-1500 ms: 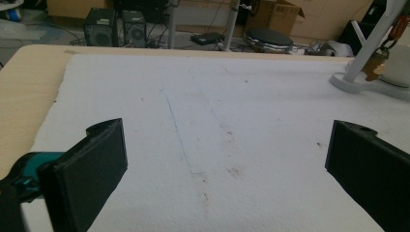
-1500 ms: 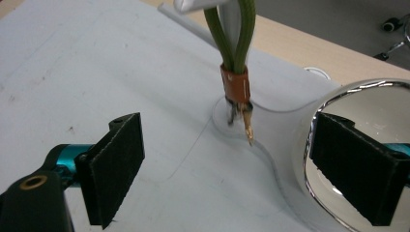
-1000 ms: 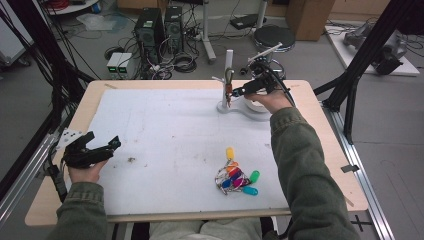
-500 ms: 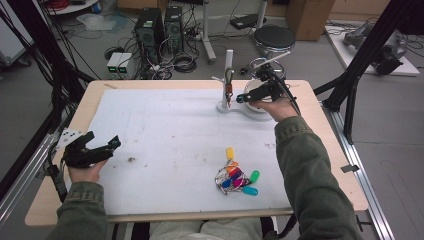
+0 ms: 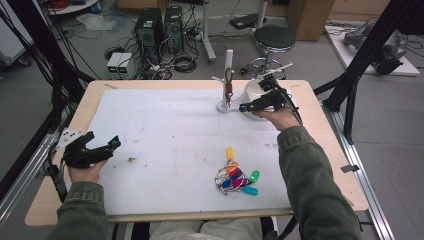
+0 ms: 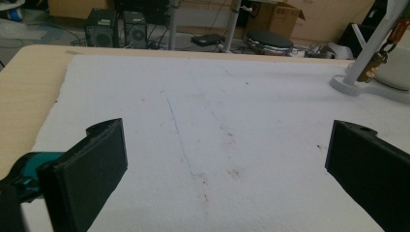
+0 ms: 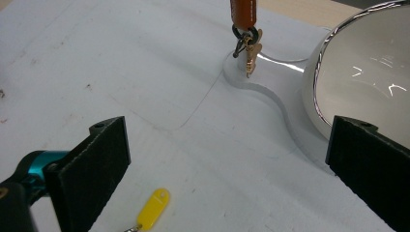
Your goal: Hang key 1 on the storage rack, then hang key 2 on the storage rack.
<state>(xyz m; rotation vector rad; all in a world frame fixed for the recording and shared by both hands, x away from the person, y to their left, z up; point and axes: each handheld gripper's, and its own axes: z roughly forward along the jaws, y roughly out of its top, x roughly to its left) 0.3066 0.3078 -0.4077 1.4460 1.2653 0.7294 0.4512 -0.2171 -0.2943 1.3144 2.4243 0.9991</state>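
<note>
Key on stand: a brass key [image 7: 250,52] on a dark ring with a brown leather fob [image 7: 243,10] hangs from an arm of the white key stand [image 5: 228,75], which rises near the table's far edge, right of centre; the key's tip hangs just above the stand's flat base [image 7: 270,92].
Bowl: a white bowl [image 7: 367,92] with a shiny rim sits on the same base, just right of the stand's post.
Right gripper: the right gripper [image 5: 245,107] hovers near the base, just right of the hanging key, its jaws spread wide with nothing between them; in the right gripper view the key hangs ahead, between the two jaws and well beyond them.
Key bunch: a bunch of keys with coloured tags [image 5: 236,176] lies on the mat toward the near edge, right of centre, well apart from the stand; a yellow tag [image 7: 151,209] points toward the far edge.
Left gripper: the left gripper [image 5: 112,144] is held low near the table's left edge, jaws wide apart and empty, pointing across the mat.
Mat: a white mat [image 5: 165,130] with small dark marks covers most of the wooden table [image 5: 87,97].
Beyond the table: computer towers [image 5: 156,25], cables and a black stool [image 5: 274,37] stand on the floor.
</note>
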